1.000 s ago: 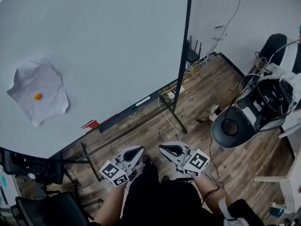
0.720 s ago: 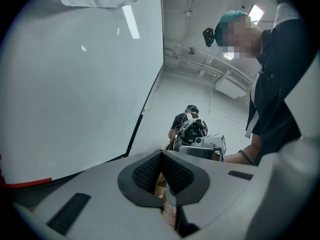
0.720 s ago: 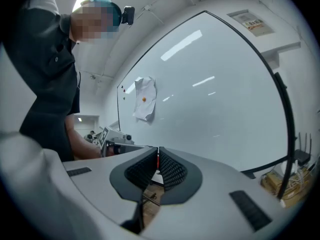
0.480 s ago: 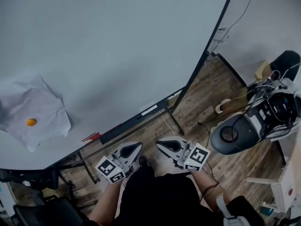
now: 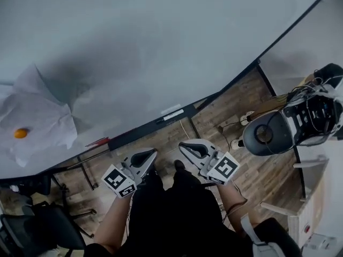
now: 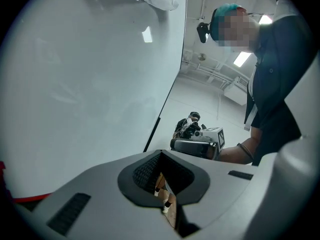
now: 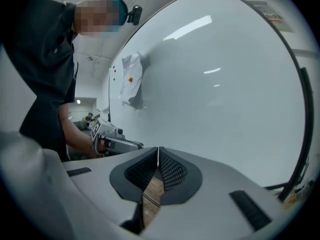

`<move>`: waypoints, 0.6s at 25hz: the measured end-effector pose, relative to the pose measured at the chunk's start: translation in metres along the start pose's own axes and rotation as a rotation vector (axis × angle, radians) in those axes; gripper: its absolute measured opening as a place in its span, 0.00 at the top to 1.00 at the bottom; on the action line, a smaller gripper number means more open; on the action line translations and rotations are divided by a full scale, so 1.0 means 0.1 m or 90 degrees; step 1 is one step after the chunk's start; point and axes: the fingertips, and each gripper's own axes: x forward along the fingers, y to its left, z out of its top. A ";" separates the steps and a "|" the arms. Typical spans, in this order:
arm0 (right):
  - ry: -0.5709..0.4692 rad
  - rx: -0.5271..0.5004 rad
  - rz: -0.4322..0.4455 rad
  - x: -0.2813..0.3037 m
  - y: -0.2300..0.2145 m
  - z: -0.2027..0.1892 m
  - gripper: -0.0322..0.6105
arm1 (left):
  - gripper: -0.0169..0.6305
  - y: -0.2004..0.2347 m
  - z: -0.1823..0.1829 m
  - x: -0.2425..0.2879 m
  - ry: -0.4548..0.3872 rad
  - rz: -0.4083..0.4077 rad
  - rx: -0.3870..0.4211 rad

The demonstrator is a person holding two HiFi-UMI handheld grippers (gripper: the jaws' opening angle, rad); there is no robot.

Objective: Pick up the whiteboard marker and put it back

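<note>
1. Whiteboard marker [image 5: 172, 114]: slim and pale, lying flat on the dark tray [image 5: 134, 136] that runs along the lower edge of the whiteboard [image 5: 161, 47]. Neither gripper touches it.
2. A small red item [image 5: 97, 142] lies further left on the same tray. Its kind cannot be made out.
3. Left gripper [image 5: 151, 152]: its own view shows the jaws clenched, tips meeting, with nothing between them. It is held low in front of the person and aimed toward the tray, short of the marker.
4. Right gripper [image 5: 182, 145]: jaws likewise pressed together and empty. It sits near the left gripper, the two noses apart. In the head view the marker lies beyond both, a little nearer this one.
5. Board surface: a crumpled white sheet [image 5: 43, 122] hangs at the left, with a round orange magnet [image 5: 20, 133] on it. The right gripper view shows the same sheet high on the board.
6. Surroundings: wood-plank floor [image 5: 214, 116] under the board. A dark round-bodied machine [image 5: 262, 135] stands at the right, well apart from the tray.
</note>
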 end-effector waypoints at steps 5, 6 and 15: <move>0.069 -0.103 0.087 0.29 -0.53 0.06 0.92 | 0.96 0.51 0.14 0.23 -0.022 0.103 -0.031; 0.073 -0.111 0.110 0.35 -0.73 0.11 0.92 | 0.96 0.64 0.23 0.36 -0.026 0.125 -0.034; 0.073 -0.147 0.195 0.29 -0.65 0.04 0.92 | 0.96 0.47 0.12 0.40 -0.045 0.208 -0.003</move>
